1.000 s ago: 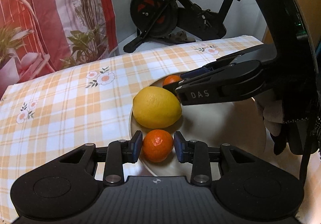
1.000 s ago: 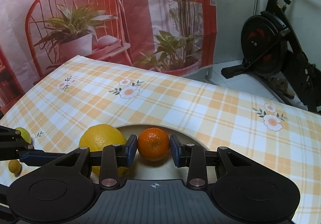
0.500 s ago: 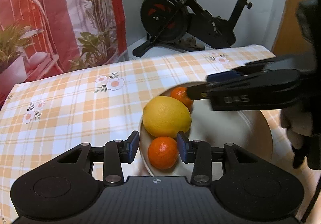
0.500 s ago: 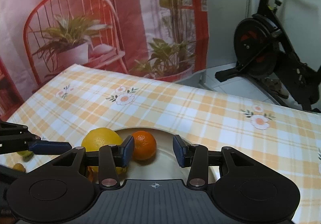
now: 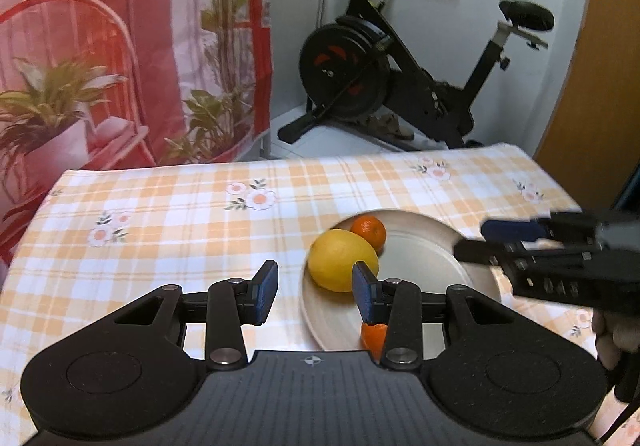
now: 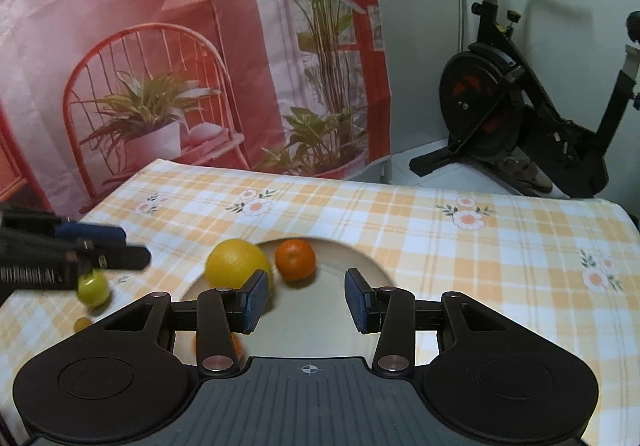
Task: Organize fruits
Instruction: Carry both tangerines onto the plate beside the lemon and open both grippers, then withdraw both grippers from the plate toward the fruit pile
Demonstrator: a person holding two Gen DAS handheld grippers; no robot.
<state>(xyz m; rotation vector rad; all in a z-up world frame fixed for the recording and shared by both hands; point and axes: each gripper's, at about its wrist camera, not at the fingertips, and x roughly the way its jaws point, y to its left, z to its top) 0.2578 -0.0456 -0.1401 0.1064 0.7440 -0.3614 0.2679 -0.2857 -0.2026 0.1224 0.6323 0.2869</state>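
**Both tools standing empty above the plate, more fruit waiting on the bench**

The placing step is judged to be finishing. The left tool (image 5: 314, 296) is being held with its pads parted and nothing between them; the right tool (image 6: 306, 300) is likewise being held open and empty. On the pale plate (image 5: 436, 246) a lemon (image 5: 340, 260) is lying at the left side, touching a tangerine (image 5: 369, 232) at the far rim, while a second tangerine (image 5: 374, 332) is showing near the plate's near edge, half hidden behind the left tool's finger.

On the checked bench (image 6: 400, 222), left of the plate, a small green fruit (image 6: 93, 288) and a smaller yellow one (image 6: 83, 324) are seen loose. A reach to these is judged to be called for next, with a narrow, gentle grip since they may roll.

Compared with a second ago, each tangerine is no longer being held between pads, and both tools are being seen higher and farther back.
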